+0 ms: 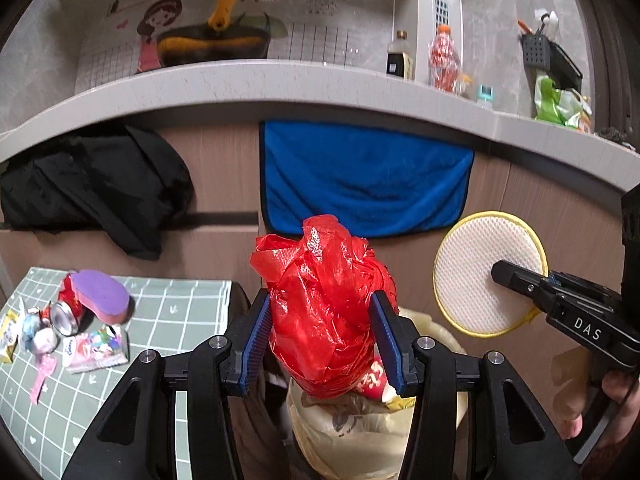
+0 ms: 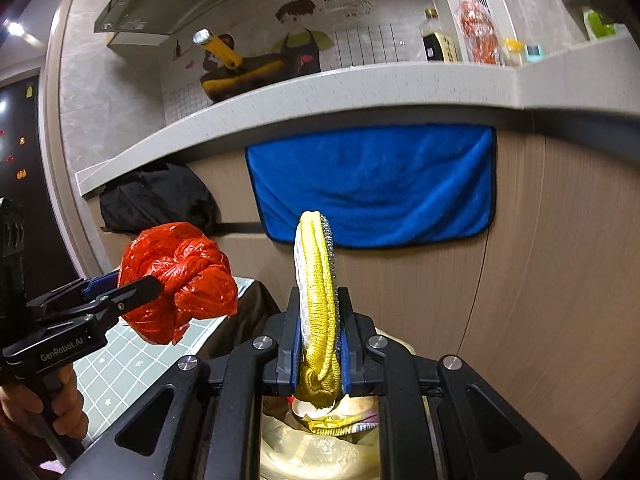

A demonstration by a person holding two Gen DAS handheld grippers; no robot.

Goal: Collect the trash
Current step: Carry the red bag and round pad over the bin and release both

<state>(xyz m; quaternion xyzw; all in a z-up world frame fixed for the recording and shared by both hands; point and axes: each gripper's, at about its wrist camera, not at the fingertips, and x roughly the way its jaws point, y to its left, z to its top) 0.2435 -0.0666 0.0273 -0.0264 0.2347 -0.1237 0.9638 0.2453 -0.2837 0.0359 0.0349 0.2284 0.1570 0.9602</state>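
My left gripper (image 1: 318,336) is shut on a crumpled red plastic bag (image 1: 324,300) and holds it above the bin with a yellowish liner (image 1: 352,436). The red bag also shows in the right wrist view (image 2: 180,280), left of centre. My right gripper (image 2: 320,344) is shut on a round yellow-rimmed scrubbing pad (image 2: 316,280), seen edge-on, above the bin (image 2: 320,452). In the left wrist view the pad (image 1: 480,272) shows face-on at the right, held by the right gripper (image 1: 504,274). More trash lies on the green grid mat (image 1: 120,380): a crushed can (image 1: 64,316), a purple sponge (image 1: 100,292), wrappers (image 1: 96,350).
A wooden cabinet front carries a blue towel (image 1: 360,180) and a black cloth (image 1: 96,184). The grey counter (image 1: 280,80) above holds a pan (image 1: 216,44), bottles (image 1: 442,56) and a green bag (image 1: 556,104).
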